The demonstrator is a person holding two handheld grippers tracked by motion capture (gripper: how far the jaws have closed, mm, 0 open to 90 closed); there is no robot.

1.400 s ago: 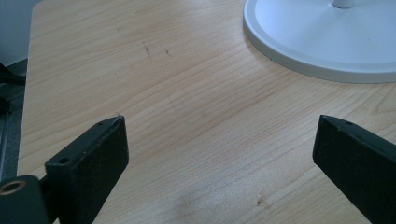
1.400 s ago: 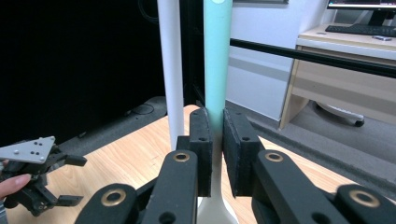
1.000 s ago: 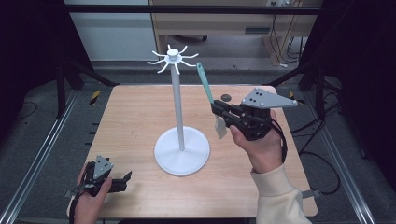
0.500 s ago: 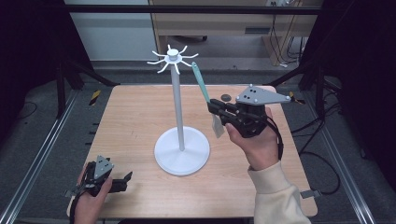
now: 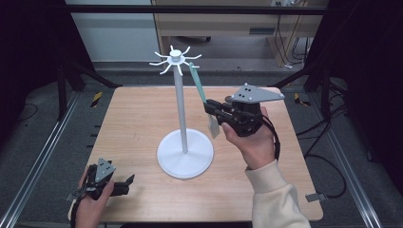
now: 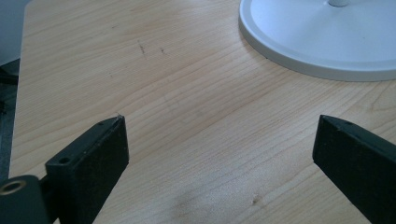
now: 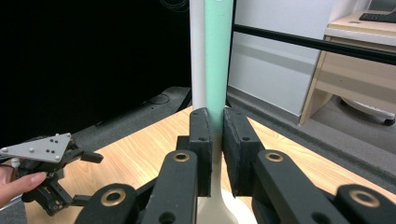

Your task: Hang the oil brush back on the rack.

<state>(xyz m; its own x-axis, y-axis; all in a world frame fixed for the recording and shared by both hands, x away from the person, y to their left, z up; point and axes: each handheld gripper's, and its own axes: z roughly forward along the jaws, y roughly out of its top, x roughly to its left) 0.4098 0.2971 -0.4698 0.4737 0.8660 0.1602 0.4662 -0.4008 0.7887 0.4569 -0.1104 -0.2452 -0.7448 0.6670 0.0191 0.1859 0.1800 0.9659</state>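
High view: white hook stand [image 5: 179, 102] mid-table on wooden table [image 5: 138, 109]. Right gripper [image 5: 212, 110] clamps a teal-handled utensil [image 5: 198, 88], tilted, top end by a hook; whether it's hooked is too small to tell. Pale lower end [image 5: 214, 127] partly hidden behind jaws. Left gripper [image 5: 124, 183] at near-left corner, jaws spread, empty.

Left gripper view: jaws wide apart over bare wood; stand base [image 6: 322, 37] cut off at top.

Right gripper view: jaws closed on the teal handle [image 7: 217, 60], stand pole [image 7: 197, 51] just behind. Utensil's ends cropped. Left gripper [image 7: 91, 157] far left.
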